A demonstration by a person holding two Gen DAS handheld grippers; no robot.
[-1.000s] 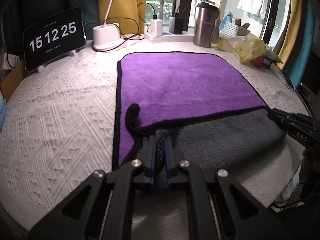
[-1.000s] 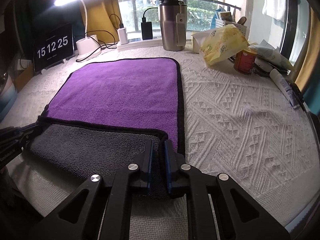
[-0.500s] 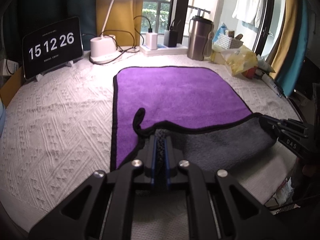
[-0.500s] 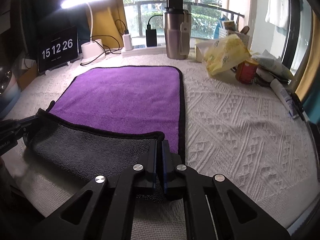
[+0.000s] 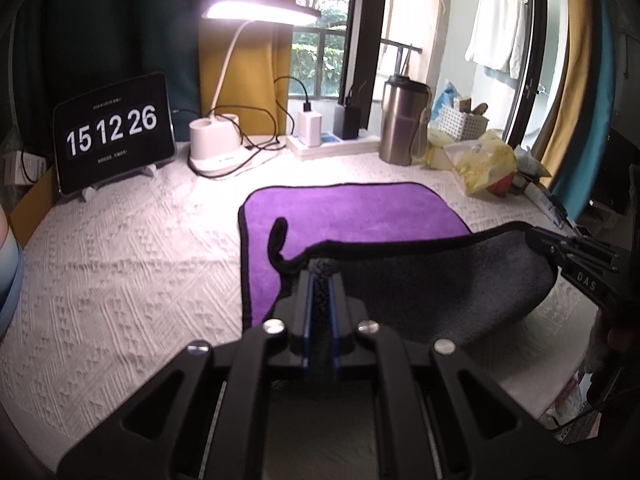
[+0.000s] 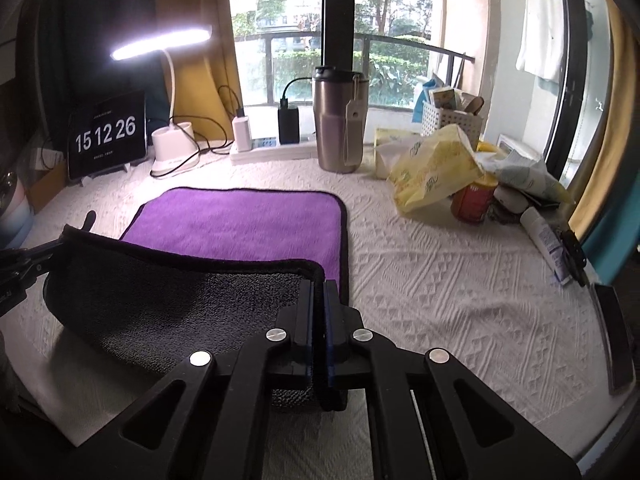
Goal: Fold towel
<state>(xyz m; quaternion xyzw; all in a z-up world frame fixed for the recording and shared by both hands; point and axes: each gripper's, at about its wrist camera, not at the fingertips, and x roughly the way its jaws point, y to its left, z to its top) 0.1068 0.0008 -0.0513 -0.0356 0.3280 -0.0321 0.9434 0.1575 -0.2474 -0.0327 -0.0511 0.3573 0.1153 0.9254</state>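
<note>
A towel, purple [image 5: 352, 216] on top and grey [image 5: 432, 292] underneath with black trim, lies on the white textured table [image 5: 120, 280]. Its near edge is lifted off the table and curls toward the far side, showing the grey underside [image 6: 172, 304]. My left gripper [image 5: 320, 280] is shut on the near left corner. My right gripper [image 6: 319, 292] is shut on the near right corner; it also shows at the right in the left wrist view [image 5: 568, 252]. The far half of the towel [image 6: 240, 220] lies flat.
At the back stand a clock tablet [image 5: 114, 132], a lit desk lamp [image 5: 218, 148], chargers on a power strip [image 5: 332, 144] and a steel tumbler [image 6: 340, 120]. A yellow bag [image 6: 436, 168], red can [image 6: 474, 200] and tube [image 6: 546, 240] crowd the right.
Both grippers have risen, lifting the towel's near edge higher off the table, so more grey underside shows and less purple. The clock went from 15:12:25 to 15:12:26.
</note>
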